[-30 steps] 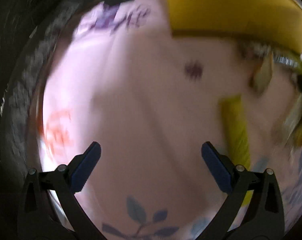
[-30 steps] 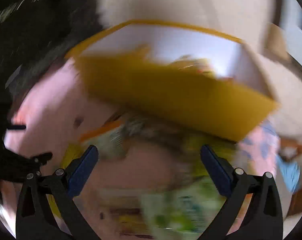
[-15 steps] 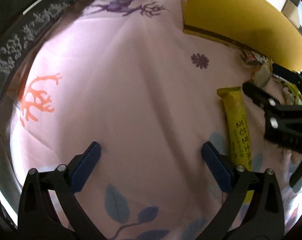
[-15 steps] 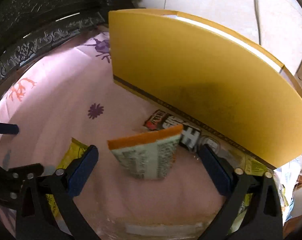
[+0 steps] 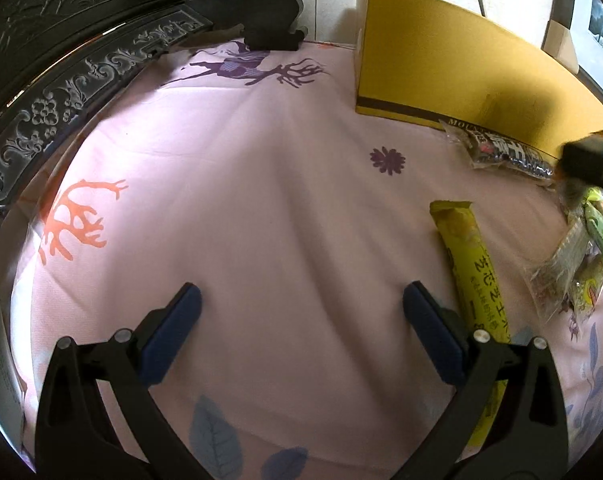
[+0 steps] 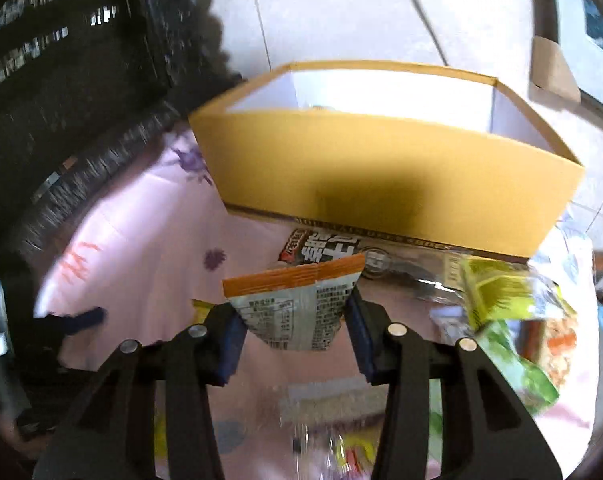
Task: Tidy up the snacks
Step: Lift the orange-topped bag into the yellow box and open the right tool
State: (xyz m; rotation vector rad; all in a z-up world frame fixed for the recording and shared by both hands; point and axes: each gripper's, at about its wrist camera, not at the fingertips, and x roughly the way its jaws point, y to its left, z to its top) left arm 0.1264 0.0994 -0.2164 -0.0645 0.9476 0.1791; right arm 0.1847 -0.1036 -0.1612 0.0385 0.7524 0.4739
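Note:
My right gripper [image 6: 295,334] is shut on a silver snack packet with an orange top edge [image 6: 297,304] and holds it above the pink cloth, in front of the open yellow box [image 6: 381,168]. The box also shows in the left wrist view [image 5: 453,68]. My left gripper [image 5: 301,320] is open and empty over the cloth. A long yellow snack stick [image 5: 473,268] lies just right of its right finger. A dark wrapped snack [image 5: 501,152] lies against the box front.
Several loose snack packets lie at the right [image 5: 581,264], green ones among them [image 6: 509,320]. A dark carved wooden frame [image 5: 61,92] borders the pink printed cloth [image 5: 241,200] at the left and back. Tiled floor lies beyond the box.
My right gripper has closed on the orange-topped packet and lifted it; the box interior now shows. The left gripper stays open, with the view shifted slightly.

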